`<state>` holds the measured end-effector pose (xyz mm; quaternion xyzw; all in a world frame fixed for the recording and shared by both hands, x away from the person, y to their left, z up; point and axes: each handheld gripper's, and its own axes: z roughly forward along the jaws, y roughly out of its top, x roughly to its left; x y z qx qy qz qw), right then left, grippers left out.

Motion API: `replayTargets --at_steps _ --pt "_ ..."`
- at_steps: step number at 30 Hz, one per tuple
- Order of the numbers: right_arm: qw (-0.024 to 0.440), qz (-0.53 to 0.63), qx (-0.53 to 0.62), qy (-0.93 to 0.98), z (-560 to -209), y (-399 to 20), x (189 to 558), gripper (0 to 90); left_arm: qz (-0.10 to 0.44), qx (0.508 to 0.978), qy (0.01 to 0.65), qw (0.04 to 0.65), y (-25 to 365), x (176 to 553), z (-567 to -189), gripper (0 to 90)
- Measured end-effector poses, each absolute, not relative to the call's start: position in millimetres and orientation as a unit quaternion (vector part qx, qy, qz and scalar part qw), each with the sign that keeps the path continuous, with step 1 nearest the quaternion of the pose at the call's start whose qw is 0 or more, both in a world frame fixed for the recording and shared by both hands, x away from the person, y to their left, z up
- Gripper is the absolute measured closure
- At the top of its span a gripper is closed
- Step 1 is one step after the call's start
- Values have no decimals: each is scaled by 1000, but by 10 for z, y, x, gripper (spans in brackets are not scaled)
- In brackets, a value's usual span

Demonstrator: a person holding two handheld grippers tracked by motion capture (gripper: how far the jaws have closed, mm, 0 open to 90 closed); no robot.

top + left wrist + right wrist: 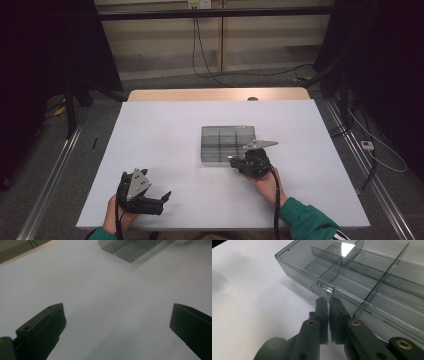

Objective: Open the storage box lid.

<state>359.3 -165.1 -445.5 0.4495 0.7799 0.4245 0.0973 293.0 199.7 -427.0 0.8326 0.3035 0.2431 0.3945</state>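
Note:
A clear smoky plastic box (227,142) with inner dividers sits closed at the middle of the white table (165,130). My right gripper (233,161) is at its near edge. In the right gripper view the two black jaws (328,300) stand pressed together under the small clear latch tab (325,286) on the box's front wall (297,270), pinching its lower lip. My left gripper (156,183) rests at the table's near left, jaws wide apart (117,315) over bare tabletop, holding nothing. A corner of the box (127,250) lies far ahead of it.
A person's hands hold both grippers from the near edge, with a green sleeve (310,222) at the right. A wooden strip (215,94) runs along the table's far edge. Dark stands and cables lie on the floor beyond.

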Motion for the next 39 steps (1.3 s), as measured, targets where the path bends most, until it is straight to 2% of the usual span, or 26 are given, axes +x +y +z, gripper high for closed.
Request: replayTargets --at_steps 15,39 --pt "113 449 444 767 -4405 -1685 3562 857 244 834 300 393 1989 2935 -4263 1" --pt "143 454 421 772 -4306 -1668 3543 855 225 832 316 397 1708 3148 -4260 1"
